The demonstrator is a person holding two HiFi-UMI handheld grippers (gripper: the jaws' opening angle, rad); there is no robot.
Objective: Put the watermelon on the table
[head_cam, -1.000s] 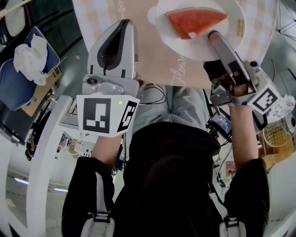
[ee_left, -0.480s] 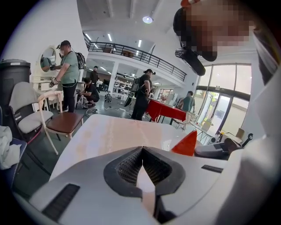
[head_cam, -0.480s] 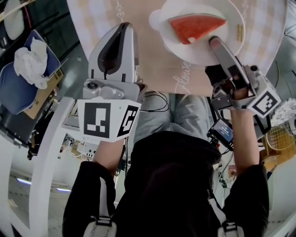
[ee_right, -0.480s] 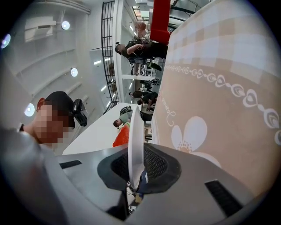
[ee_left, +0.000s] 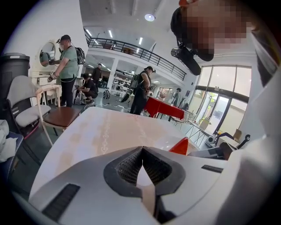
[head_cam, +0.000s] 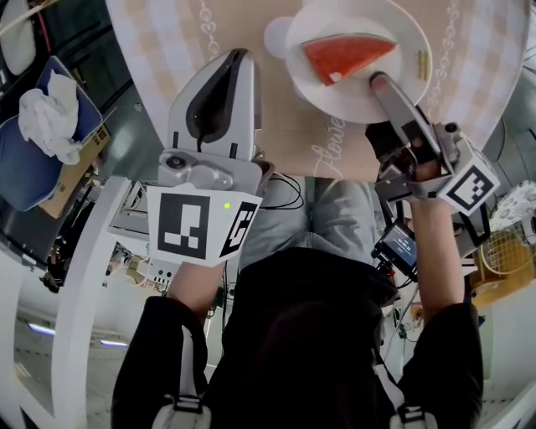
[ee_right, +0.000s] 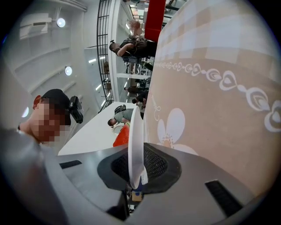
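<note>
At centre-left the left gripper (head_cam: 237, 59) hangs empty, jaws pressed together, over the checked cloth worktop (head_cam: 251, 25). Upper right, the red watermelon wedge (head_cam: 343, 54) lies on a glossy white plate (head_cam: 335, 94). The right gripper (head_cam: 378, 81) pinches the plate's rim, so any tilt could slide the wet slice off.

Bright, even daylight covers the table (head_cam: 280, 126); ceiling lamps (ee_left: 149, 17) glow above it, and both gripper views warp into dark vignetted edges.

Crumpled white cloth (head_cam: 46, 113) on a blue seat (head_cam: 23, 178); wire basket (head_cam: 502, 248) opposite.
</note>
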